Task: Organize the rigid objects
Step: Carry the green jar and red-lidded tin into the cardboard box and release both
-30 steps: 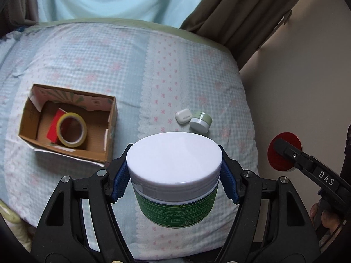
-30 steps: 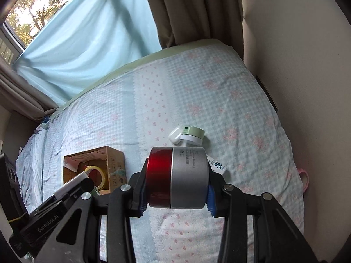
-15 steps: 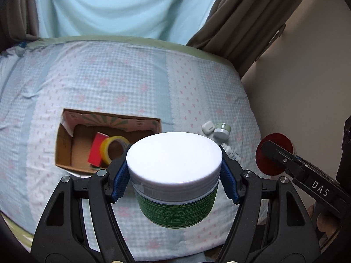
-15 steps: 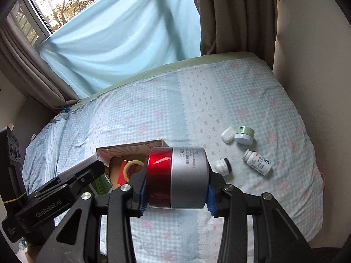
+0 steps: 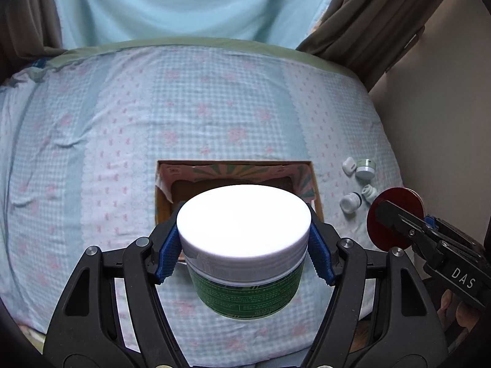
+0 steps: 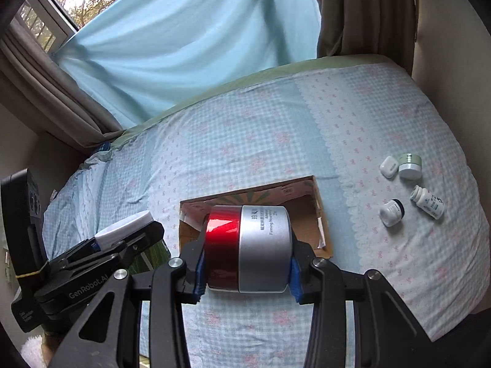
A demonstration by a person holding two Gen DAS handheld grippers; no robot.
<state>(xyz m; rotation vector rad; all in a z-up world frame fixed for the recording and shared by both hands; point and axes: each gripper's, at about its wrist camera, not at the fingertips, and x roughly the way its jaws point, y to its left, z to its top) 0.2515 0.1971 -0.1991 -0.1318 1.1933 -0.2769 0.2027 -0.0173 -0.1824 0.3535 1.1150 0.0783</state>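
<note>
Above box (image 5: pixel 316 184) rim, both jars (image 5: pixel 245 245) held

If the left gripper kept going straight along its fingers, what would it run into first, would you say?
Most likely the cardboard box on the bed: the left gripper, shut on the white-lidded green jar, points at its opening. Depth is hard to judge; the jar hides the box's inside.

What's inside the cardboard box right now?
Only the cardboard box's patterned inner flaps and a bare patch of brown floor show. In both views the rest hides behind the white-lidded green jar and the red and silver jar, so I can't tell what's in there.
</note>
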